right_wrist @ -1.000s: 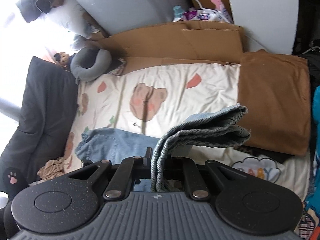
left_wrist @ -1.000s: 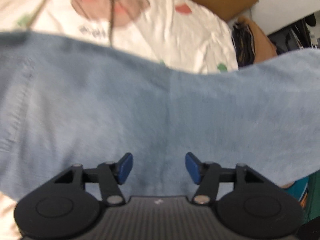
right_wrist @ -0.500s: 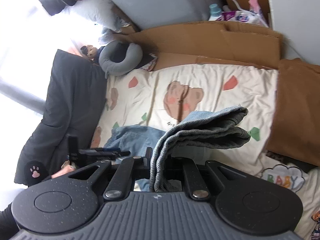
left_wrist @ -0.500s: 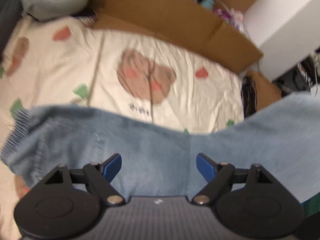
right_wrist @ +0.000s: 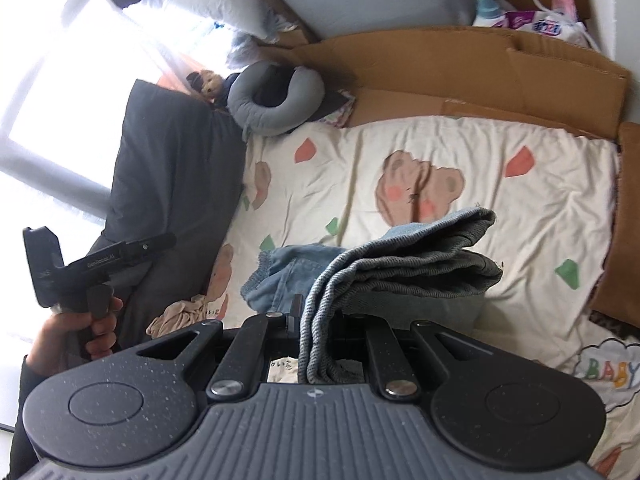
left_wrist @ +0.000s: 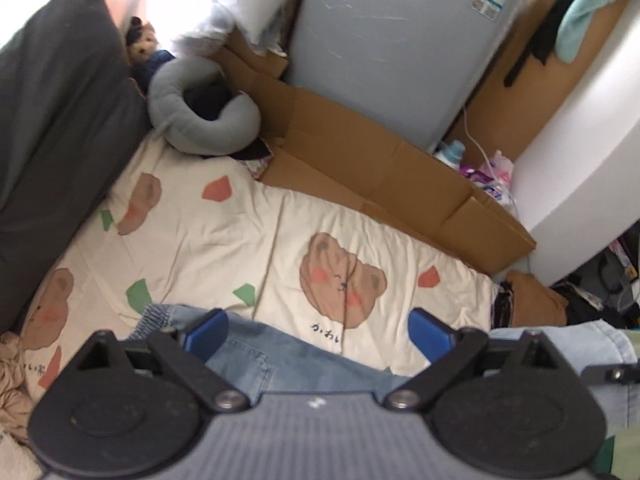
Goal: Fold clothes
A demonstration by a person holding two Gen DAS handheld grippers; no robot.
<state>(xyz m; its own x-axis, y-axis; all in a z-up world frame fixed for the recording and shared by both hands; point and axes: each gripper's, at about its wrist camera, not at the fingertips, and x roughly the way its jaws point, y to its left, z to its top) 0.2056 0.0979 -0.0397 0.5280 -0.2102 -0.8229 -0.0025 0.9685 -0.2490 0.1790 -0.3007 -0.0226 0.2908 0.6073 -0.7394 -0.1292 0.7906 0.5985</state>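
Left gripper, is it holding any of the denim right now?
No, the left gripper has its blue fingers spread wide with nothing between them, while the jeans lie below on the bedsheet.

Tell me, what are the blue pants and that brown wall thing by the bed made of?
The blue pants look like denim: faded blue outside, grey woven ribbing along the folded edges. The brown wall thing looks like matte cardboard, with flat panels, creases and flap edges.
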